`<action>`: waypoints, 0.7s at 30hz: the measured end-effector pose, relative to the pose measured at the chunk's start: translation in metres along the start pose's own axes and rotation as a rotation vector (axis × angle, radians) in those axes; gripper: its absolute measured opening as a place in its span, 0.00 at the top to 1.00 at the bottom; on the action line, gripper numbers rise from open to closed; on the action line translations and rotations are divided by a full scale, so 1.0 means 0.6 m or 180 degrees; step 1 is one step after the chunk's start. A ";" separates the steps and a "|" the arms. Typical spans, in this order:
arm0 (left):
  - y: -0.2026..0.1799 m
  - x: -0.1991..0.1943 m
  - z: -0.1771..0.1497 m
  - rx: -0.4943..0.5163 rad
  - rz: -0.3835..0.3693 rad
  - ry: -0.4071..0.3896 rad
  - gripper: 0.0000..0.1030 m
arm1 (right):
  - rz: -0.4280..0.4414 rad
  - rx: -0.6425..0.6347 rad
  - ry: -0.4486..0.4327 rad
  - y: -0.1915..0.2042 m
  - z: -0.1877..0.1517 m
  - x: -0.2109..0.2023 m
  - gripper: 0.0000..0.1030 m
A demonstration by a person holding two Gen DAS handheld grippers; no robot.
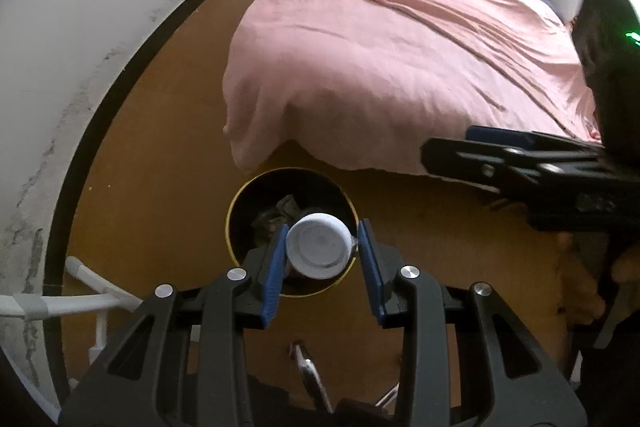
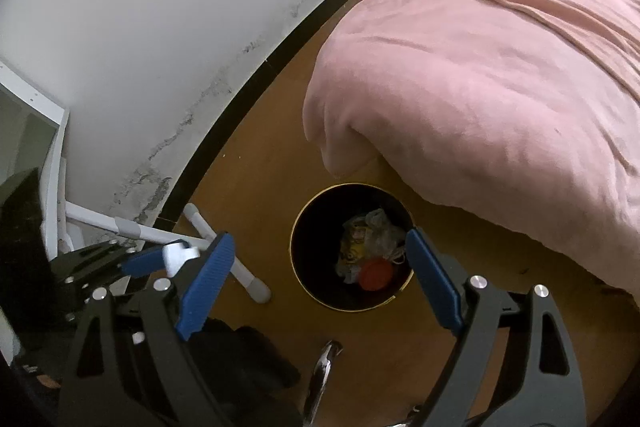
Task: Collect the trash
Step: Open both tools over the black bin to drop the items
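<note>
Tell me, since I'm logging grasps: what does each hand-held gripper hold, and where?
Left hand-held gripper: a white cup between its pads, sides gripped, above the bin. Right hand-held gripper: open, nothing held.

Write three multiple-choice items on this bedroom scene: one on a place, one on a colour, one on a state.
1. Where does the bin stand? A on the bed; B on the floor; C on a shelf.
2. What colour is the blanket? A green; B blue; C pink.
3. How is the right gripper? A open, empty; B shut on a cup; C shut on a lid.
Answers: B, brown floor surrounds it; C, the cloth is plainly pink; A, its fingers stand apart with nothing between.
</note>
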State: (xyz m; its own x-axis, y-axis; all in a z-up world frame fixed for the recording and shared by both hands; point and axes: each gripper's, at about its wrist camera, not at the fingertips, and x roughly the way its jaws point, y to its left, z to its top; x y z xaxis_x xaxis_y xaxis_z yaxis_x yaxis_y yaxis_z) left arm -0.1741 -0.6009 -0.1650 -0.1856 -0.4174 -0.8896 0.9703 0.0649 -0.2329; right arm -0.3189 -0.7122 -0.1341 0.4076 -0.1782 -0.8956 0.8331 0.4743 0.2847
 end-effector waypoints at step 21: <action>0.066 -0.324 -0.108 -0.0187 0.0647 -0.0893 0.11 | 0.0281 -0.0809 -0.0371 0.231 -0.025 -0.120 0.18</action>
State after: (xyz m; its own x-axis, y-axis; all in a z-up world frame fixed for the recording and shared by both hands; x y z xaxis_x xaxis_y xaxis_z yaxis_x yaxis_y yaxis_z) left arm -0.1096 -0.4584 -0.0266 0.0682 -0.6228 -0.7794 0.9710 0.2209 -0.0916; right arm -0.2382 -0.6206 -0.0354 0.5269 -0.2175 -0.8216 0.6779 0.6906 0.2519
